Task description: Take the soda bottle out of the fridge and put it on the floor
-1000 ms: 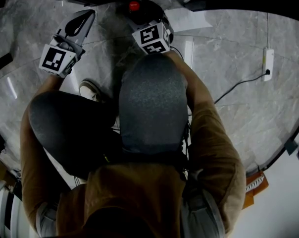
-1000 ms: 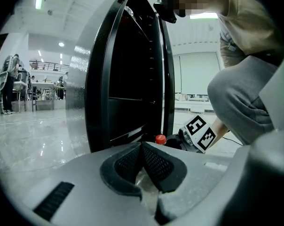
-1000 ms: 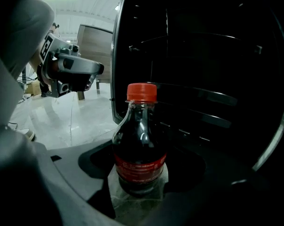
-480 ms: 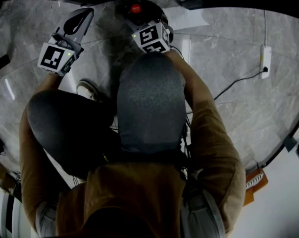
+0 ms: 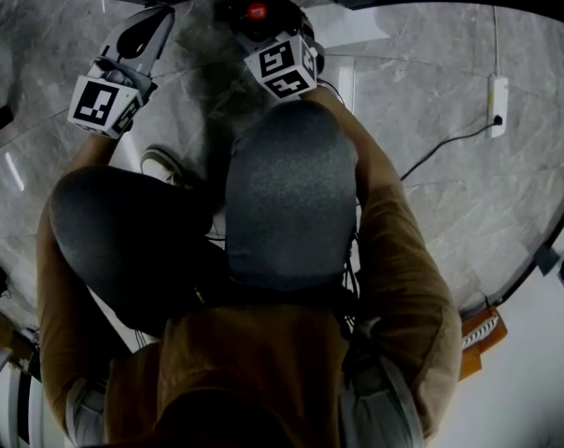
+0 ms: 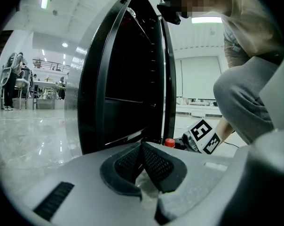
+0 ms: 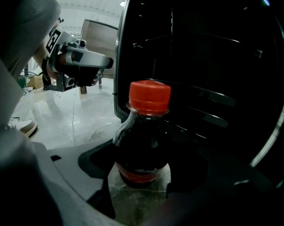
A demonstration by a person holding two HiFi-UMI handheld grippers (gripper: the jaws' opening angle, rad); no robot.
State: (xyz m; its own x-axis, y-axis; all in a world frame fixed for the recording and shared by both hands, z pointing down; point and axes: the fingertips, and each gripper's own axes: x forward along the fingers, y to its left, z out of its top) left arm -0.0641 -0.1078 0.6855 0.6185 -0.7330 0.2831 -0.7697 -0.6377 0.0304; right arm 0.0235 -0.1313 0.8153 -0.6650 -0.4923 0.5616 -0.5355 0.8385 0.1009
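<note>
- The right gripper (image 7: 141,180) stands narrow round the soda bottle (image 7: 143,145). A pad lies against each side of its lower body, as far as shows, and the base looks to sit on the floor (image 7: 71,121).
- Little has changed over the last second. In the head view this gripper crept slightly forward, while the red cap (image 7: 149,97) kept its spot. I judge the bottle set down, with only the release left.
- Just beyond the bottle, past the jaws, the dark fridge (image 7: 217,79) stands open.
- To this gripper's left, and apart from it, the left gripper (image 6: 143,157) has its pads pressed together and is empty. It drifted slightly outward.
- Count: one bottle, one cap, one fridge, two grippers, and one shoe (image 5: 165,164) near the left gripper.
</note>
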